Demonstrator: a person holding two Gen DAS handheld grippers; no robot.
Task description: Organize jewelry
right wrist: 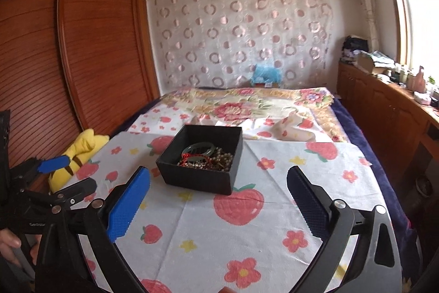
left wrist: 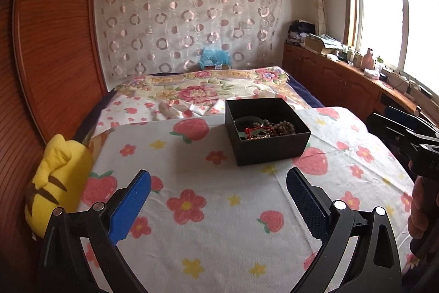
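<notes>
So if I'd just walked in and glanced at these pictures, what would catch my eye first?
Probably the black box sitting open in the middle of the strawberry-print cloth, with a tangle of beads and a green bangle inside. Next, the yellow plush toy at the cloth's left edge. Framing each view are blue-padded fingers, spread wide and empty.

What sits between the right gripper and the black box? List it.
Nothing visible does. The right gripper is open and empty, and only bare strawberry cloth lies between it and the black box. The jewelry lies uncovered in the open-topped box.
</notes>
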